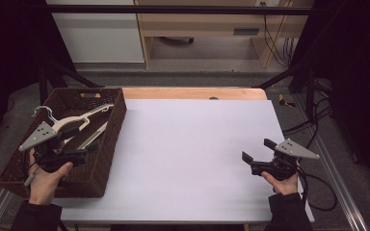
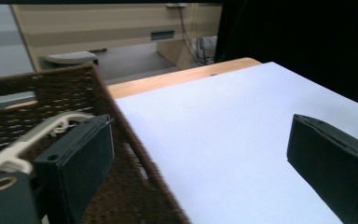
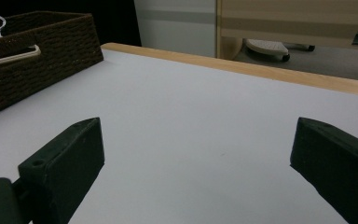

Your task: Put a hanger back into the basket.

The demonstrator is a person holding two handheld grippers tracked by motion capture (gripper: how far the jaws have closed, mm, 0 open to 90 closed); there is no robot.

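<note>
A dark brown wicker basket (image 1: 117, 126) stands at the table's left edge with cream plastic hangers (image 1: 85, 117) lying in it; a metal hook (image 1: 44, 112) pokes over its left rim. My left gripper (image 1: 84, 140) hovers open over the basket's near half, just above the hangers. In the left gripper view the basket's right wall (image 2: 135, 154) runs between the wide-apart jaws, and a hanger (image 2: 37, 133) lies beside the left jaw. My right gripper (image 1: 258, 150) is open over the white table top (image 1: 188, 144) at the right, nothing between its jaws (image 3: 198, 172). The basket (image 3: 37, 70) sits far to its left.
A wooden strip (image 1: 192, 93) edges the table's far side. Black cables (image 1: 320, 190) trail off the right gripper past the table's right edge. Beyond the table are a floor, a wooden desk (image 1: 207, 24) and a white cabinet (image 1: 96, 33).
</note>
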